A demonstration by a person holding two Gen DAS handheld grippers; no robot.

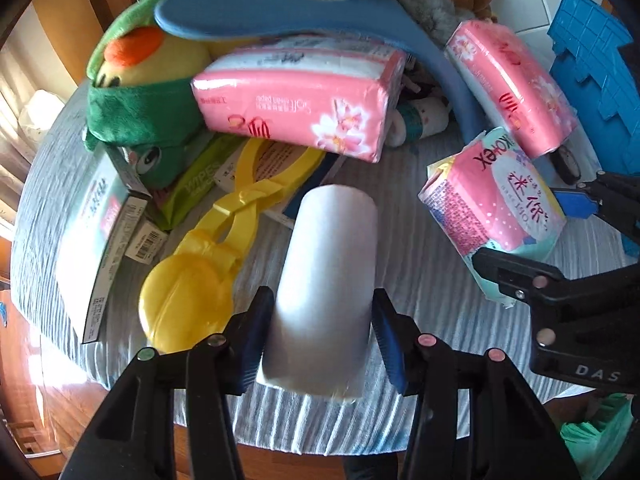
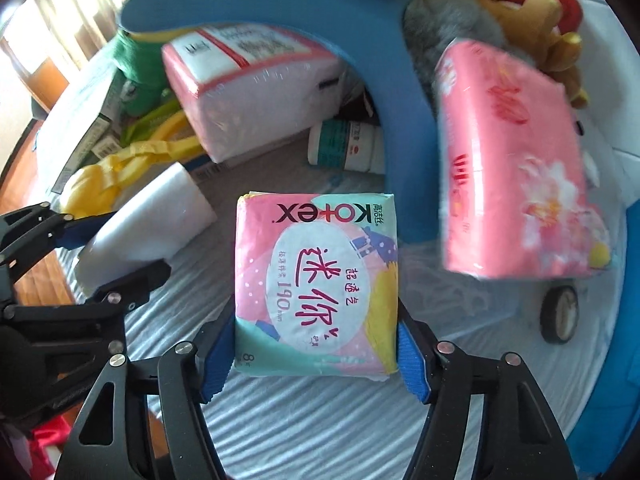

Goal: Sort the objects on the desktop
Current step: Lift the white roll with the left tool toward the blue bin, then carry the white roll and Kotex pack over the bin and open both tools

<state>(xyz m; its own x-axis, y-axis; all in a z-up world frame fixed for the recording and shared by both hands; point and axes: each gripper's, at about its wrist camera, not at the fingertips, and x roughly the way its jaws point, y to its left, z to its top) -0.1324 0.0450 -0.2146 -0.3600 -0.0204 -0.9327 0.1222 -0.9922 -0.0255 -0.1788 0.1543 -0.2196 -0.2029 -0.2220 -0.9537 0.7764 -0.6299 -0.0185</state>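
Pink "Kotex" pack point(image 2: 316, 288), "190mm", between right gripper point(image 2: 316, 354) pads

Both wrist views look forward and down, close over the striped cloth point(image 1: 420, 240); each catches the other gripper, and both share the blue arc point(image 2: 400, 128).

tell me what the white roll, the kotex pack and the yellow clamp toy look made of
White roll: likely soft paper or tissue, matte with no glare.
Kotex pack: thin printed plastic film, slightly glossy and creased at the edges.
Yellow clamp toy: hard moulded plastic, smooth with shiny highlights.
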